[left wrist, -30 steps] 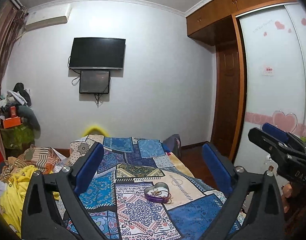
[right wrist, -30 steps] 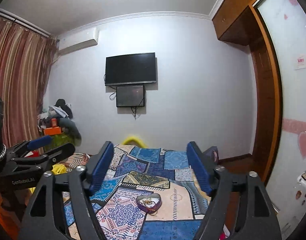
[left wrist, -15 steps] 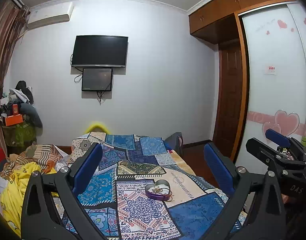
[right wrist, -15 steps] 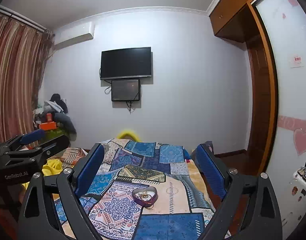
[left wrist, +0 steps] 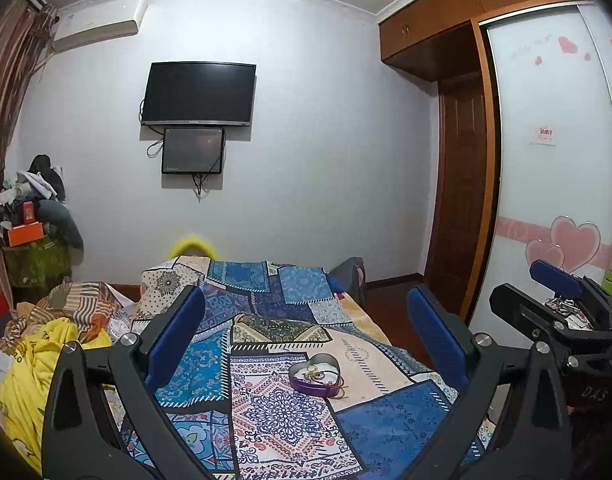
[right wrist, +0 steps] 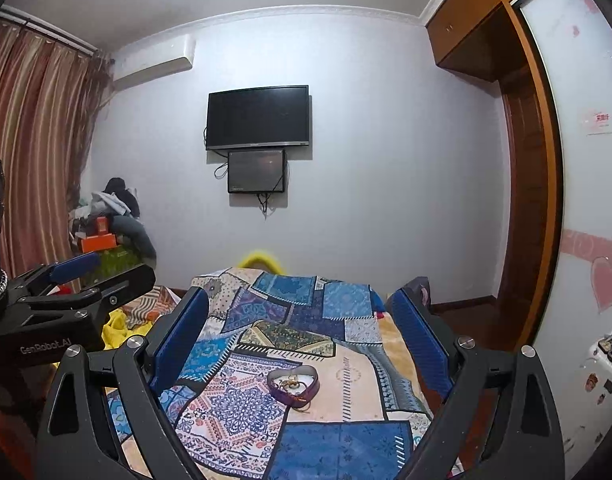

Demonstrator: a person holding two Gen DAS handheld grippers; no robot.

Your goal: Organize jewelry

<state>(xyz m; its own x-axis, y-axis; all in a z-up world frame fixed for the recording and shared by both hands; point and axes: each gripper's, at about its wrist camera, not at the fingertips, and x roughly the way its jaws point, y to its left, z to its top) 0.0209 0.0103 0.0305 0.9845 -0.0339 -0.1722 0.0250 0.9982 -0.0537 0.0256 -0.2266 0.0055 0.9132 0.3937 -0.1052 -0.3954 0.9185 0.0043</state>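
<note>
A purple heart-shaped jewelry box (left wrist: 315,375) lies open on the patchwork bedspread (left wrist: 266,412), with gold jewelry inside and a chain trailing over its near rim. It also shows in the right wrist view (right wrist: 293,385). My left gripper (left wrist: 306,324) is open and empty, held above and short of the box. My right gripper (right wrist: 302,324) is open and empty, also above the bed and short of the box. The right gripper appears at the right edge of the left wrist view (left wrist: 561,308); the left one at the left edge of the right wrist view (right wrist: 78,292).
A pile of clothes with a yellow garment (left wrist: 30,360) lies left of the bed. A cluttered stand (left wrist: 30,232) is by the curtain. A TV (left wrist: 198,94) hangs on the far wall. A wardrobe (left wrist: 553,160) and door stand right, with a small white table of items (right wrist: 609,352).
Both grippers have tilted and risen slightly; the box sits lower and more centred between the fingers. Both stay open and empty.
</note>
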